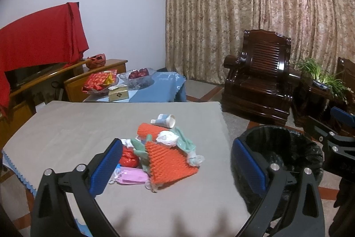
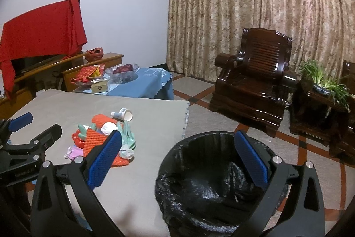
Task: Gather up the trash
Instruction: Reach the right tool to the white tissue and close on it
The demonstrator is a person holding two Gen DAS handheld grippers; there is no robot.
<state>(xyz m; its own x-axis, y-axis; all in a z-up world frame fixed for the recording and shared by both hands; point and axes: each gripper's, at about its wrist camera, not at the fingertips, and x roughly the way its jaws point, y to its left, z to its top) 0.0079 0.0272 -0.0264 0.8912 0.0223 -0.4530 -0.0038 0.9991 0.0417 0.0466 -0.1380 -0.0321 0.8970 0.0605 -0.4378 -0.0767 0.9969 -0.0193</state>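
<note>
left claw (image 1: 177, 161) spread | right claw (image 2: 177, 159) spread | trash pile (image 1: 159, 152): orange, crumpled, heaped

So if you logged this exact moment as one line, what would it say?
left gripper: open, empty, above trash pile | right gripper: open, empty, near bin | pile on table | bin: black liner, nothing visible inside

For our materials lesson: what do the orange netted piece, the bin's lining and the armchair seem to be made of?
Orange netted piece: apparently foam mesh, matte, with a ridged open weave.
Bin's lining: probably thin black plastic film, crinkled and glinting.
Armchair: looks like dark wood with a glossy, lacquer-like finish, slatted back, bright highlights.
</note>
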